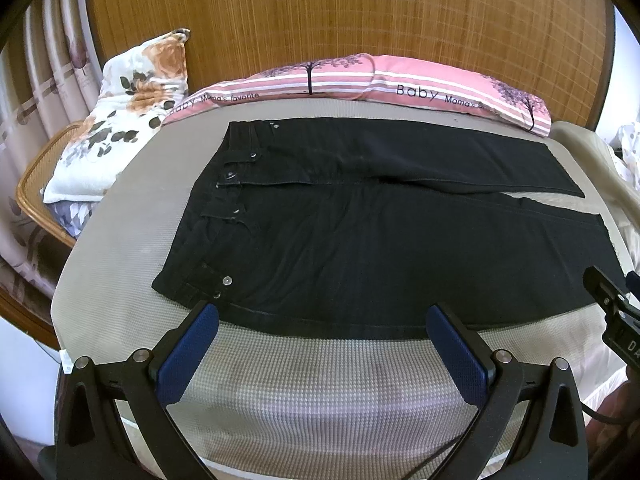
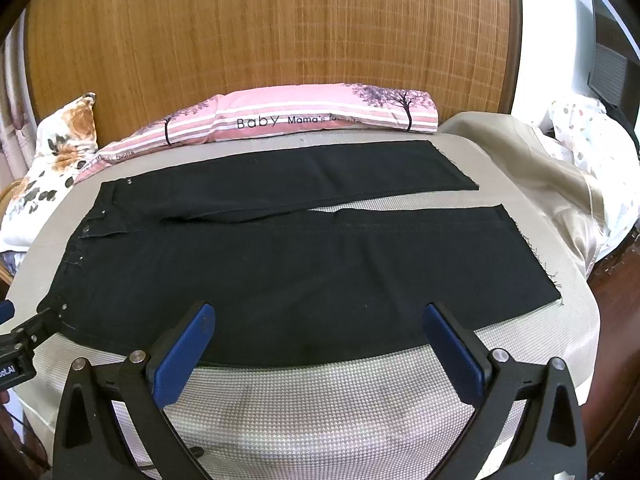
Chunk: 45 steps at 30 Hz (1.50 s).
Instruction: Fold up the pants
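Pants (image 1: 360,232) of black denim lie flat and unfolded on the grey bed cover (image 1: 304,392), waistband left, legs slightly apart, while left gripper (image 1: 322,320) and right gripper (image 2: 320,320) hover spread wide at their near edge.

A home bedroom: a bed (image 2: 320,400) with a woven mat, a pink pillow (image 2: 304,116) at 12 o'clock against a wooden headboard (image 2: 260,32), a floral pillow (image 1: 132,100) and curtains (image 1: 48,60) at 10 o'clock.
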Available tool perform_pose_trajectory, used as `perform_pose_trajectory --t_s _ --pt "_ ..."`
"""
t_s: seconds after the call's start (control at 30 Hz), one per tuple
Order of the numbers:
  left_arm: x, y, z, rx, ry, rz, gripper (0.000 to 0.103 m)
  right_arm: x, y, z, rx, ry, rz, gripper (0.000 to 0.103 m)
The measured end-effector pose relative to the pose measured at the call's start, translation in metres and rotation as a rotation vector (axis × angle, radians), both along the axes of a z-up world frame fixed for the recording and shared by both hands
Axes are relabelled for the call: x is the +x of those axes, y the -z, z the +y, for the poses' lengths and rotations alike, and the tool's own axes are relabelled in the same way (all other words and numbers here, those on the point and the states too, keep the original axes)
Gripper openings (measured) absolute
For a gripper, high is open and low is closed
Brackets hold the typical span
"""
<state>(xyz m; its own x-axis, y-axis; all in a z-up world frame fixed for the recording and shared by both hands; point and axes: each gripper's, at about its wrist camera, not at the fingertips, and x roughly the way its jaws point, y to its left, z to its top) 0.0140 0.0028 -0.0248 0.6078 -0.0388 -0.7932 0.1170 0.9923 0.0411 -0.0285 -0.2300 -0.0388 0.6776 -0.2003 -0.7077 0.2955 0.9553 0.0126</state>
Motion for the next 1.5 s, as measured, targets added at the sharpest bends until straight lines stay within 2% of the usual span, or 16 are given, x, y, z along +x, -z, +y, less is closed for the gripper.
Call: perform_pose_trajectory --t_s 0.37,0.53,0.8,0.9,0.93,1.07,1.2,1.27,1.37,1.5 --pt "0.025 0.004 0.019 -0.038 -0.043 0.019 0.103 0.008 -0.001 -0.007 0.011 -0.012 0.019 0.103" --pt "0.049 0.004 0.034 -0.061 -0.073 0.038 0.103 0.024 0.001 -0.012 0.079 -0.053 0.038 0.103" --pt "0.112 -0.014 0.085 -0.105 -0.130 0.028 0.103 0.062 0.001 -0.009 0.131 -0.135 0.054 0.103" --pt "0.147 -0.021 0.109 -0.097 -0.150 -0.005 0.100 0.082 0.001 -0.008 0.151 -0.174 0.063 0.103" --pt "0.156 -0.022 0.115 -0.098 -0.154 -0.006 0.097 0.088 0.001 -0.008 0.158 -0.184 0.066 0.103" --pt "0.208 -0.018 0.148 -0.192 -0.139 0.021 0.075 0.119 0.002 -0.005 0.165 -0.207 0.091 0.103" --pt "0.268 -0.002 0.173 -0.338 -0.086 0.083 0.064 0.149 0.008 -0.002 0.183 -0.210 0.121 0.103" --pt "0.288 0.009 0.178 -0.403 -0.065 0.123 0.054 0.164 0.015 0.004 0.182 -0.216 0.146 0.103" --pt "0.322 0.030 0.185 -0.506 -0.032 0.199 0.045 0.180 0.023 0.013 0.169 -0.234 0.178 0.103" --pt "0.357 0.059 0.192 -0.575 -0.034 0.264 0.043 0.199 0.035 0.026 0.148 -0.257 0.218 0.103"
